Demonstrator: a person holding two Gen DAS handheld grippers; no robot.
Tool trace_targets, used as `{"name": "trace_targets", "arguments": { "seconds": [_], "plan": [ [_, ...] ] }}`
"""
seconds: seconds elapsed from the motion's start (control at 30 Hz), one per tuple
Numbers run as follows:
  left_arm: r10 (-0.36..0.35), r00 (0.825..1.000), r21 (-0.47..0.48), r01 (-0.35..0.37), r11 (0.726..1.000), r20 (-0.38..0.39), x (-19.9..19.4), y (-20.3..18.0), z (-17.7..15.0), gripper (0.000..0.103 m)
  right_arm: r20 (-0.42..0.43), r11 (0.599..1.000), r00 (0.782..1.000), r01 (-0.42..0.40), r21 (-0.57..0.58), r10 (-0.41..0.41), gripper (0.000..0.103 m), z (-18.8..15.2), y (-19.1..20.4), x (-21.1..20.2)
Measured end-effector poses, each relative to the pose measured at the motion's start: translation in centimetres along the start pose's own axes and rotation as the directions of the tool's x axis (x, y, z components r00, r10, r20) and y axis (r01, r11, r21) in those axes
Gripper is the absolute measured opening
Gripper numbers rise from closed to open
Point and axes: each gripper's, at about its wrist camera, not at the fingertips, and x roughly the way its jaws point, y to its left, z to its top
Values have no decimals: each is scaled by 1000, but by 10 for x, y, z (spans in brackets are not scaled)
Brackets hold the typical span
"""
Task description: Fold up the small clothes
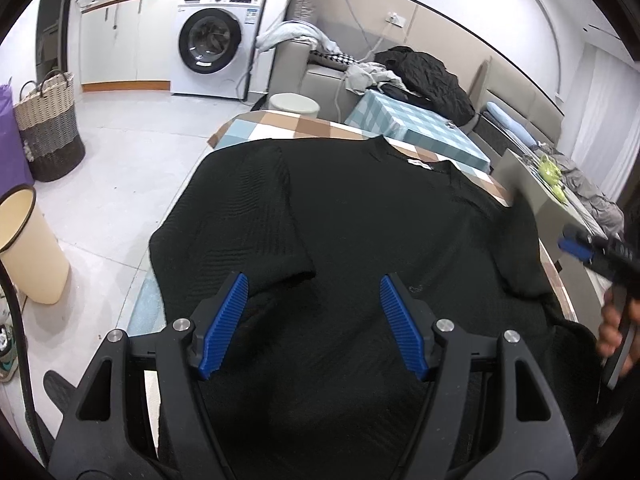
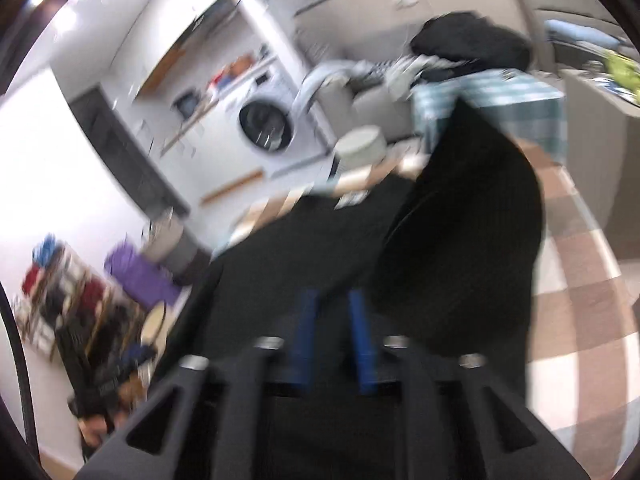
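Left wrist view looks down over a black shirt spread flat on a table covered with a checked cloth. The collar, with a small white label, lies at the far end, and one short sleeve is folded inward across the body on the left side. The left gripper hovers over the near part of the shirt, its blue pads standing wide apart with nothing between them; whether they touch the fabric I cannot tell.

At the right edge of this view the right gripper appears, blurred, held by a hand just beside the shirt's right edge.

Beyond the table are a washing machine, a woven basket, a cream bin on the pale floor, and a sofa piled with dark clothes.

Right wrist view is heavily blurred and tilted. The right gripper shows its two blue pads with a narrow gap between them. The shirt fills the middle, with a part of it rising in a dark fold just right of the pads. I cannot tell whether cloth is caught between them or whether they press on anything. The checked cloth is bare to the right of the shirt.
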Motion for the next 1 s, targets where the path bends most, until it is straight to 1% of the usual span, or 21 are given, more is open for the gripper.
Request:
{"name": "trace_targets", "arguments": {
  "seconds": [0.07,0.13,0.23,0.3,0.37,0.43,0.47,0.5,0.53,0.6,0.63,0.7,0.73,0.77,0.83,0.87,0.9,0.93,1.0],
  "plan": [
    [-1,1000,-23,1,1000,-5,0,6,1,67,-8,998,998,59,17,-59,58,-7,-5,1],
    [-1,1000,-53,1,999,-7,2,12,3,67,-52,985,988,151,85,-147,58,-17,-25,6],
    [24,999,-108,-26,994,-24,6,26,6,67,-124,956,970,231,182,-211,58,-32,-57,15],
    [34,999,-165,-40,985,-39,6,39,4,67,-157,939,957,272,210,-242,58,-38,-71,18],
    [29,998,-224,-39,974,-48,6,53,2,67,-134,941,965,252,227,-226,58,-38,-71,11],
    [12,998,-282,-26,959,-54,5,68,-2,67,-121,945,967,245,218,-223,58,-37,-67,3],
    [2,998,-311,-21,950,-61,5,75,-4,65,-111,948,970,236,214,-217,58,-36,-60,8],
    [-8,997,-337,-17,941,-73,5,83,-7,61,-103,952,973,224,211,-206,58,-34,-55,7],
    [-14,997,-358,-15,933,-77,5,89,-9,60,-99,955,976,213,206,-196,58,-36,-51,2],
    [7,996,-402,-41,915,-85,5,105,-16,59,-87,959,977,206,194,-192,58,-40,-43,-5],
    [1,995,-419,-42,907,-97,9,111,-17,54,-84,961,978,206,184,-193,59,-41,-40,-8],
    [-55,990,-465,-13,885,-133,19,123,-21,49,-79,963,979,202,181,-190,60,-44,-38,-12],
    [-98,985,-486,16,874,-144,23,126,-23,49,-80,963,979,197,183,-185,60,-47,-37,-13],
    [-128,982,-503,40,863,-141,25,128,-25,49,-85,963,980,194,185,-181,61,-49,-36,-13],
    [-203,972,-550,106,829,-119,30,129,-30,49,-91,962,980,193,191,-179,61,-52,-37,-14],
    [-226,968,-571,123,812,-113,33,131,-32,49,-91,962,980,193,192,-178,61,-53,-37,-13],
    [-241,965,-589,135,797,-104,37,133,-34,51,-91,963,980,189,192,-174,61,-53,-37,-12],
    [-252,963,-611,145,778,-92,42,136,-35,57,-93,964,981,186,192,-171,61,-54,-36,-13],
    [-287,955,-650,169,741,-78,52,142,-38,59,-100,965,981,180,191,-163,61,-54,-37,-8]
  ]
}}
